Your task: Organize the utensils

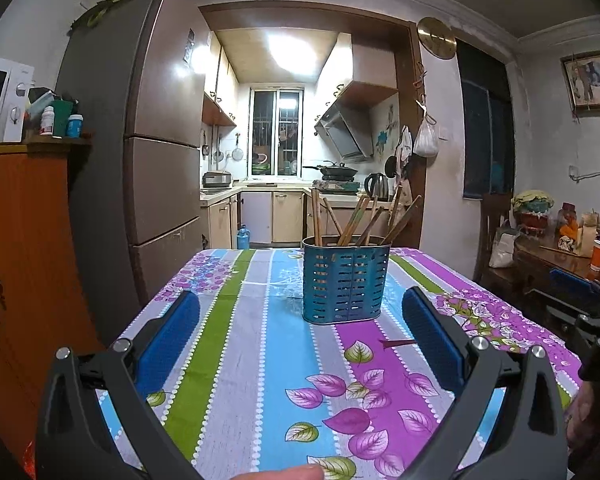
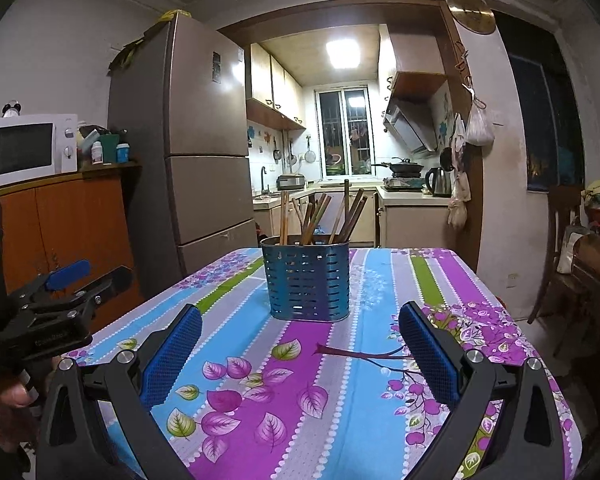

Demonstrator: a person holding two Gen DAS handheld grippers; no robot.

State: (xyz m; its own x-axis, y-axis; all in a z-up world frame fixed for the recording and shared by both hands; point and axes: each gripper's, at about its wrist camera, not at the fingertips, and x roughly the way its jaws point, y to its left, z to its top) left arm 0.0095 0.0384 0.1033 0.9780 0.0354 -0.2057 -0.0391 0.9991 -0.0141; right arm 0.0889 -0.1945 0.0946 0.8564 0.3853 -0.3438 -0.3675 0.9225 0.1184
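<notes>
Both hand-held grippers, left (image 1: 300,316) and right (image 2: 300,330), spread, empty; bare tablecloth (image 2: 340,380) between; chopstick holder (image 2: 306,280) well ahead.

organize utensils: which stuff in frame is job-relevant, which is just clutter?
Job:
- blue slotted holder
- chopsticks standing in it
- left gripper, jaws open
- right gripper, jaws open

Clutter:
- floral tablecloth
- fridge
- microwave
- bottles beside it
- kettle
- wok on the stove
</notes>
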